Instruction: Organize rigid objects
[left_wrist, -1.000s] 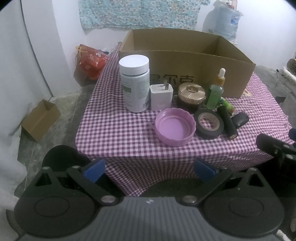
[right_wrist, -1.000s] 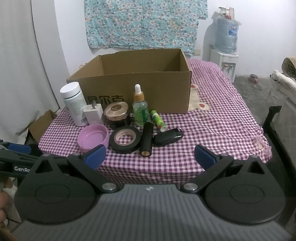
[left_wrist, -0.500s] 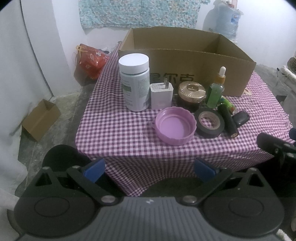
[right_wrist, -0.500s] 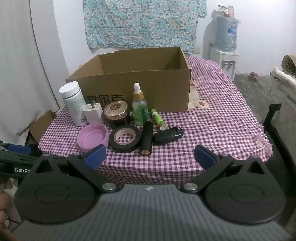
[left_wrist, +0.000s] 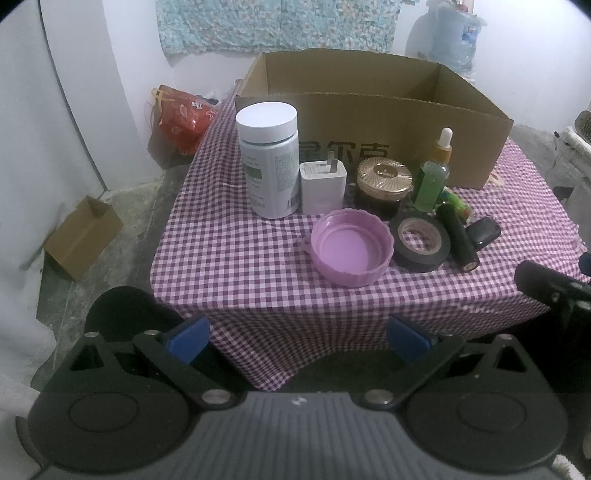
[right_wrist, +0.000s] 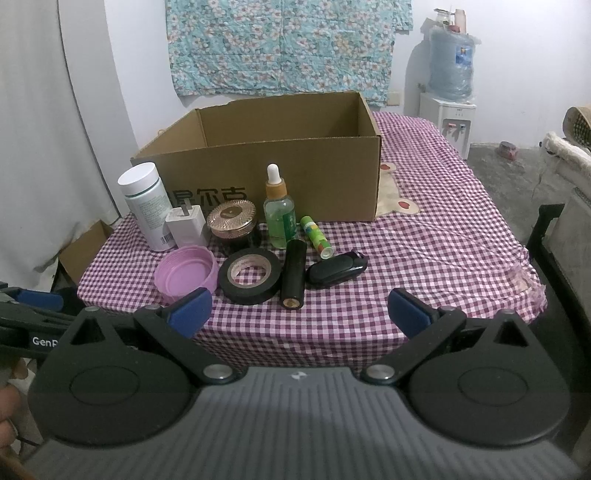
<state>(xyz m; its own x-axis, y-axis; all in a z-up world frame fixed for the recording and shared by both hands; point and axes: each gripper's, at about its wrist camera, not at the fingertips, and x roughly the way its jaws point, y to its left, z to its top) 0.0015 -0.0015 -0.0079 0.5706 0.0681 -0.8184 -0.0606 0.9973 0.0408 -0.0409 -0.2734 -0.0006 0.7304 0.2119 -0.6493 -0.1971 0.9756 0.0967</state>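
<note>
Left tongs (left_wrist: 295, 334): held low before the near edge of the table (left_wrist: 236, 258), aimed at the row of things; blue-padded fingers spread wide, nothing between them.
Right tongs (right_wrist: 298, 313): also low at the near edge, further right; fingers wide apart and empty. The left tool shows at the left border of this view, with a bit of a hand (right_wrist: 7, 417) beneath.
Change: against half a second ago both views sit almost the same; the things have not moved, and both tongs are just as wide.
White bottle (left_wrist: 269, 162): tall plastic cylinder, flat white cap, printed label; leftmost, upright.
Charger (left_wrist: 323, 186): white boxy plug, prongs up, touching the bottle's right side.
Purple lid (left_wrist: 351, 253): round ribbed plastic, hollow side up, in front of the charger.
Gold-lidded jar (left_wrist: 384, 186): dark round jar, fluted shiny top, right of the charger.
Tape roll (left_wrist: 421, 242): black glossy ring, lying flat, just beside the lid.
Dropper bottle (left_wrist: 434, 177): clear glass, green liquid, white bulb, upright.
Black tube (left_wrist: 458, 236): matte cylinder lying on its side.
Green stick (right_wrist: 316, 236): small patterned tube, lying behind the black tube.
Black fob (right_wrist: 338, 273): smooth oval, rightmost.
Cardboard box (left_wrist: 369, 122): open, corrugated, behind the row.
Cloth: purple-white gingham over the table.
</note>
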